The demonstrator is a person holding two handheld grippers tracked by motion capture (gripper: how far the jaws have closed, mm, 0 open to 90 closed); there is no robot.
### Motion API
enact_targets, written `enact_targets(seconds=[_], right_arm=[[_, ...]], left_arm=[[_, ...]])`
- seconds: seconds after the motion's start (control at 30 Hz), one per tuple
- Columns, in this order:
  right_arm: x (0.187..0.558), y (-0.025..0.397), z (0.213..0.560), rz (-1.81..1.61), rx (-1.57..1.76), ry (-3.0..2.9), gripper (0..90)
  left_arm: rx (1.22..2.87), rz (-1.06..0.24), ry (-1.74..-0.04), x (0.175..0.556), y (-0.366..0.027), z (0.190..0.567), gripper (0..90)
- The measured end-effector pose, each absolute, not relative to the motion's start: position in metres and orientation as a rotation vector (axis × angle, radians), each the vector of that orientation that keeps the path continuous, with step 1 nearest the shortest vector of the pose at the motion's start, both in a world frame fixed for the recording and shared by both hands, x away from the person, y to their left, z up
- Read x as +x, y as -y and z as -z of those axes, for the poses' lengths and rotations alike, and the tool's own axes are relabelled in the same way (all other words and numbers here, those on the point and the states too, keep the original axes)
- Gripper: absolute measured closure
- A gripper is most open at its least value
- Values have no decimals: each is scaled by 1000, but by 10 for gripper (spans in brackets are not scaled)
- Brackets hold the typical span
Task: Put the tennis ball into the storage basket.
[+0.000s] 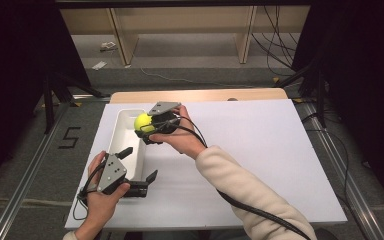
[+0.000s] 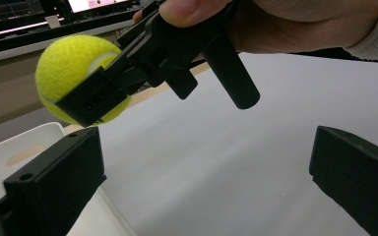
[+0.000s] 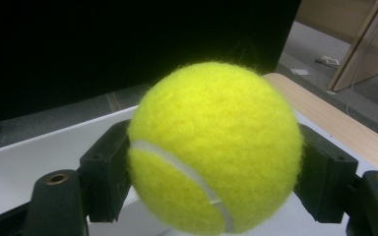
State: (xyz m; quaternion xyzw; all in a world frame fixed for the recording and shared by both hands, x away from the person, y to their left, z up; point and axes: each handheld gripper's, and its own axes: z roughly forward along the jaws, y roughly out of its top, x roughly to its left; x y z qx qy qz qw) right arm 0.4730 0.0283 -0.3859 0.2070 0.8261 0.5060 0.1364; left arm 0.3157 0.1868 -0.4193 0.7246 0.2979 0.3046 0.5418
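White worktop (image 1: 260,150), wooden far edge; grey floor, dark surround. Right gripper (image 1: 152,131) fingers clamped on tennis ball (image 1: 143,122) above white bin (image 1: 125,131); left gripper (image 1: 139,164) fingers apart.

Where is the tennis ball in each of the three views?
High view: the tennis ball is left of centre, above the white bin.
Left gripper view: upper left, between the right gripper's jaws.
Right gripper view: centre, gripped on both sides.
Shared landmark: the white bin.
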Motion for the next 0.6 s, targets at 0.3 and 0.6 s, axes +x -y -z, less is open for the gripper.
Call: enact_targets(seconds=[0.3, 0.6], right_arm=[[477, -37, 386, -1466, 608, -2398, 266], [481, -47, 388, -1458, 598, -2421, 266]], left_arm=[[1721, -721, -710, 315, -187, 420, 0], [1721, -716, -711, 315, -187, 420, 0]])
